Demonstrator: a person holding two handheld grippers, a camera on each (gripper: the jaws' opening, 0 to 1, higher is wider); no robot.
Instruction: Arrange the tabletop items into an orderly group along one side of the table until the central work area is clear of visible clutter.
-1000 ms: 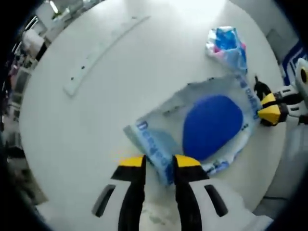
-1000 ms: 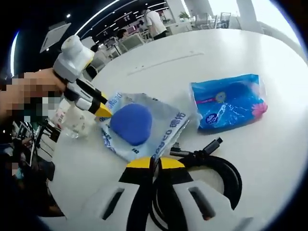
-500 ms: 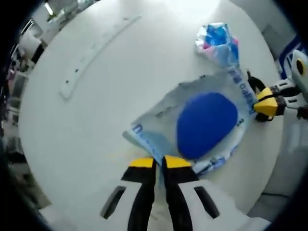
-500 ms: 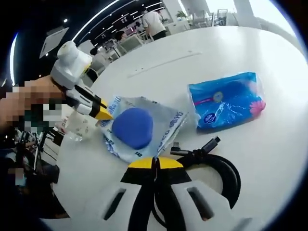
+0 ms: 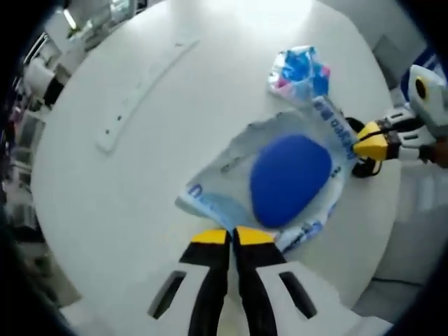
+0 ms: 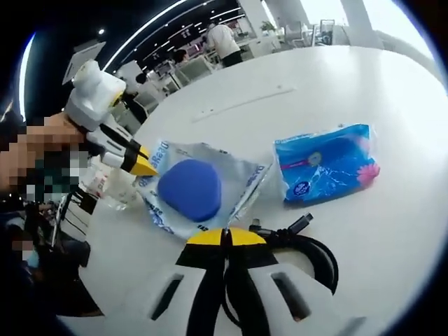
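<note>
Left gripper view: the left gripper (image 5: pixel 224 236) pinches the near edge of the clear packet (image 5: pixel 280 183) holding a blue pad, on the white table (image 5: pixel 161 126). The right gripper (image 6: pixel 225 236) pinches the opposite edge. Beyond lie a blue tissue pack (image 6: pixel 325 163) and black cable (image 6: pixel 308 252).

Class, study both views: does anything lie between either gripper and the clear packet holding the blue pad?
Nothing visible does. The left gripper and the right gripper are each closed at an edge of the clear packet; the black cable lies beside it.
</note>
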